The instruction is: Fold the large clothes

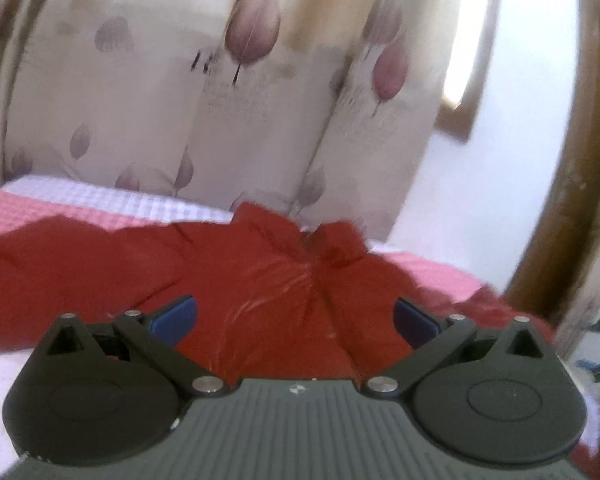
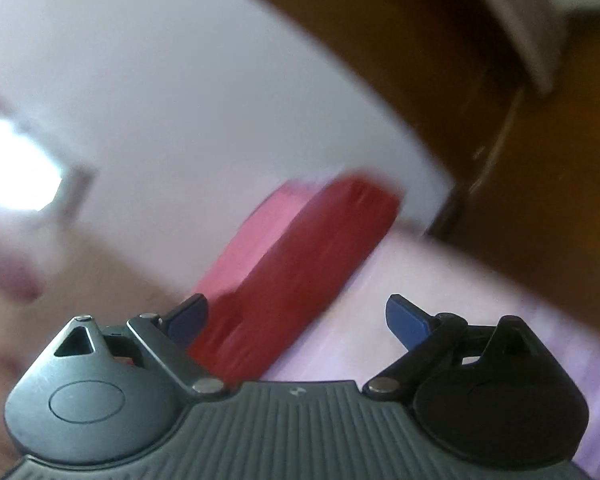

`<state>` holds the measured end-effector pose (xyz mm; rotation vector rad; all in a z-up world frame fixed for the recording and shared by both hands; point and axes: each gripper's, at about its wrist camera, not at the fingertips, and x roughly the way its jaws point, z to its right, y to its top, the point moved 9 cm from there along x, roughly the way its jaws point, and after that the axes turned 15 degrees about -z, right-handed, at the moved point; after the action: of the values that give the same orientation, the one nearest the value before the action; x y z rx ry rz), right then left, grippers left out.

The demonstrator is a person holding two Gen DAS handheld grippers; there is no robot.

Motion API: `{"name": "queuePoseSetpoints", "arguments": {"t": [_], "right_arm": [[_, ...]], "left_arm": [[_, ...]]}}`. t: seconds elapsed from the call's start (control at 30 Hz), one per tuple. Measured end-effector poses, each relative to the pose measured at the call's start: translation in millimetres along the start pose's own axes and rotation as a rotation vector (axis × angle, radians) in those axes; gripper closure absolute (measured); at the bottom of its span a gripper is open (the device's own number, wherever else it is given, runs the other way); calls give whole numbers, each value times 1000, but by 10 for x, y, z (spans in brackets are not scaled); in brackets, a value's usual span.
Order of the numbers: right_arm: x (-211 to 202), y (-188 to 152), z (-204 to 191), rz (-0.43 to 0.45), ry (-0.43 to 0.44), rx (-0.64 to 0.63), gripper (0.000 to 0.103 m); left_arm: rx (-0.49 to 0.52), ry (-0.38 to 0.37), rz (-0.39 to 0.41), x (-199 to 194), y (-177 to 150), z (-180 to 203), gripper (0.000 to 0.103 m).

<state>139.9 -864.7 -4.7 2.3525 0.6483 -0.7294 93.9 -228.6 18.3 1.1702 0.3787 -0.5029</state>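
Observation:
A large red garment [image 1: 260,280] lies rumpled on a bed with a pink and white checked cover [image 1: 100,208]. My left gripper [image 1: 296,316] is open just above the red cloth, its blue pads [image 1: 176,316] spread wide and holding nothing. In the blurred right wrist view a strip of the red garment [image 2: 300,256] runs away from the left finger over the pale cover [image 2: 440,300]. My right gripper [image 2: 296,320] is open and empty above the bed, with the cloth beside its left pad [image 2: 188,320].
A curtain with purple leaf print [image 1: 220,100] hangs behind the bed. A white wall [image 1: 520,120] and a brown wooden frame [image 1: 572,200] stand to the right. Brown wood furniture [image 2: 500,120] fills the right view's upper right.

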Motion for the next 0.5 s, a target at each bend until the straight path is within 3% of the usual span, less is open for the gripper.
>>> {"name": "queuePoseSetpoints", "arguments": {"t": [0.07,0.2,0.3,0.37,0.43,0.5], "right_arm": [[151,248,160,11,-50,46,6],[524,554,363,-28,-14,145,6],[841,660,425,-69,15,174,7],[955,703,446,-84,68,201,28],[1070,715,335,-107,18,129,76],[1063,742,199,-93,-4,76,90]], "left_arm": [[-1,12,-25,235,-34,-46,0],[-40,21,-127,516,-335,-210,0],[-74,21,-157,574,-436,-288,0],[-80,18,-153,546,-484,-335,0],[-81,23,-159,570,-523,-355,0],[-81,25,-160,573,-545,-355,0]]}}
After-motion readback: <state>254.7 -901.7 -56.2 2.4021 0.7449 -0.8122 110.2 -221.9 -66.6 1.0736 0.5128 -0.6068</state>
